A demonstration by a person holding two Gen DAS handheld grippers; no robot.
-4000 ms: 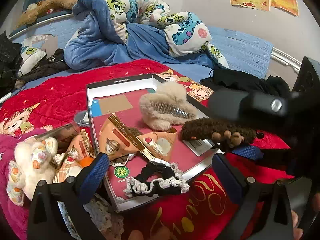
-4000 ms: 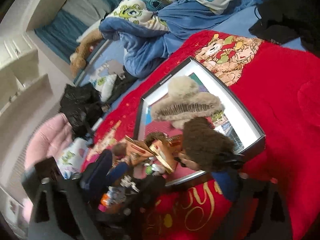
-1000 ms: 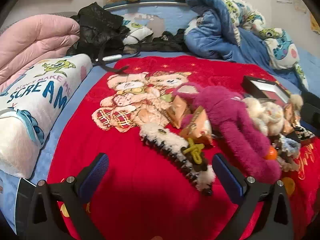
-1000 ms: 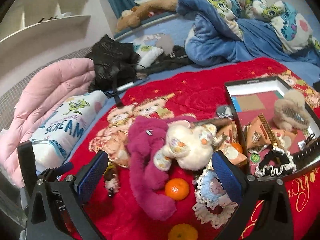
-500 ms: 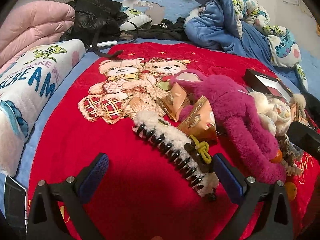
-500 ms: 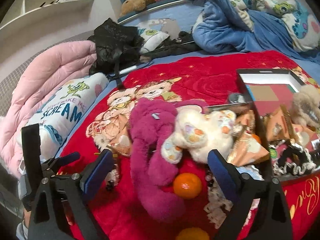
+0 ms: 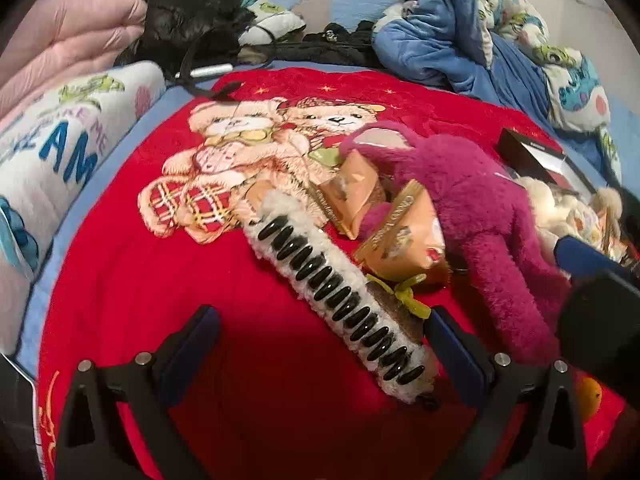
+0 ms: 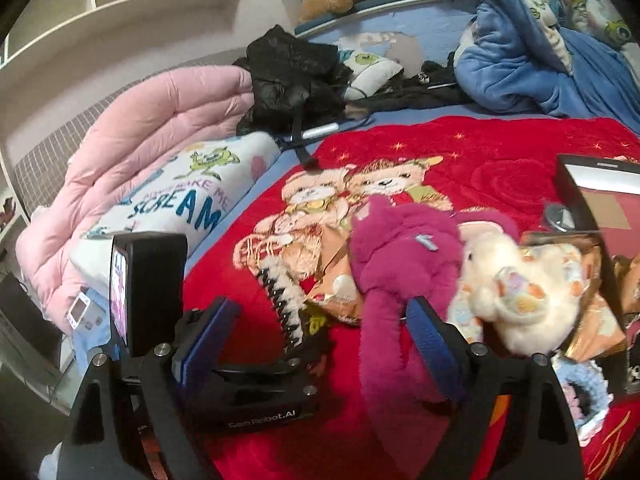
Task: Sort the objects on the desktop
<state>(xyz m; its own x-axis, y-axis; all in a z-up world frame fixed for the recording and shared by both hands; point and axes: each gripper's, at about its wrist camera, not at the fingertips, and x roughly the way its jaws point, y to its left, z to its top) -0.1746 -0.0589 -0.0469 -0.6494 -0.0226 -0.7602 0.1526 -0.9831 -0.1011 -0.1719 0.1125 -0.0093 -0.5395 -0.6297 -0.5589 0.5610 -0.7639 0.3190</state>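
The left gripper hangs with its jaws spread wide over the red blanket, and the fuzzy white hair claw lies slantwise between them, its near end beside the right-hand finger; whether they touch I cannot tell. The right gripper has just been narrowing its jaws, yet they stand wide, with the leg of the magenta plush toy between them, not pinched. A cream plush toy sits just past its right-hand finger.
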